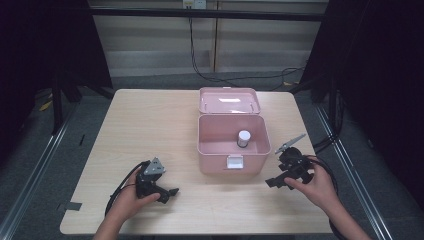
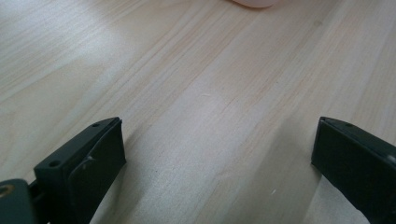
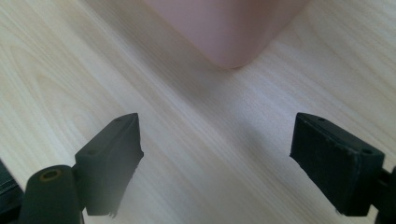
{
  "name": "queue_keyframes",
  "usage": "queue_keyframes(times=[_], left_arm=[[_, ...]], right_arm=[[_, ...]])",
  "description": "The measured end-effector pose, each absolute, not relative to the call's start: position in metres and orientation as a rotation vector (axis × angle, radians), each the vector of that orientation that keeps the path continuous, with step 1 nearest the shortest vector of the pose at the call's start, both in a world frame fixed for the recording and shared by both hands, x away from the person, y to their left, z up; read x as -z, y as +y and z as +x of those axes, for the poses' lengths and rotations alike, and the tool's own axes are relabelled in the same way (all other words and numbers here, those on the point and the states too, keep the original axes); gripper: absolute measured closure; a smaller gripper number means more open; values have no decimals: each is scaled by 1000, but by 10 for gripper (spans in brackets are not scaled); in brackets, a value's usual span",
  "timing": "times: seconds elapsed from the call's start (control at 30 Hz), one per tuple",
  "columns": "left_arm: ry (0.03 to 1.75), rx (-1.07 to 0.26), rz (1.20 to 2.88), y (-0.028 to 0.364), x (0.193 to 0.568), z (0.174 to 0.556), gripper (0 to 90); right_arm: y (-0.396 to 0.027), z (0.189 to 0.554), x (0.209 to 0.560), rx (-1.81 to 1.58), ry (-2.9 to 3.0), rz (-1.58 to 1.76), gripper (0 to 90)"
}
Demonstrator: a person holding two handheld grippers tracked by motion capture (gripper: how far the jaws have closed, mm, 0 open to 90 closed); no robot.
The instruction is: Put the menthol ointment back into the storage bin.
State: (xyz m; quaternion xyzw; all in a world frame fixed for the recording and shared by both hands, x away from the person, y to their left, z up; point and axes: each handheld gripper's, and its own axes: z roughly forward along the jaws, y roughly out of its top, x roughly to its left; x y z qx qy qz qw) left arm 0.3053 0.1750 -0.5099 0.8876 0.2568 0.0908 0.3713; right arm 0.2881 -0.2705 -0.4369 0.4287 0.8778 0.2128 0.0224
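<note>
Right tongs (image 1: 286, 181) spread, empty, low over the counter (image 1: 150, 125). Pink box (image 1: 233, 145) sits just ahead-left of them, lid open, small bottle (image 1: 243, 138) upright inside. Left tongs (image 1: 162, 192) also spread, farther off. Right hand nearer.

My jaws' pads (image 3: 109, 163) look matt black plastic. Table (image 1: 150, 130): pale wood grain, smooth, slight sheen. Box (image 1: 233, 150): pink, glossy smooth plastic.
</note>
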Motion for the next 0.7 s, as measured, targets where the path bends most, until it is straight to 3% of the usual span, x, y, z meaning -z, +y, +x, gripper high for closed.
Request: queue_keyframes(times=[0.37, 0.7], left_arm=[[659, -233, 2276, 175, 510, 305, 21], [657, -234, 2275, 175, 510, 305, 21]], right_arm=[[-275, 282, 476, -671, 2699, 1350, 155], [-277, 273, 485, -684, 2673, 1236, 131]])
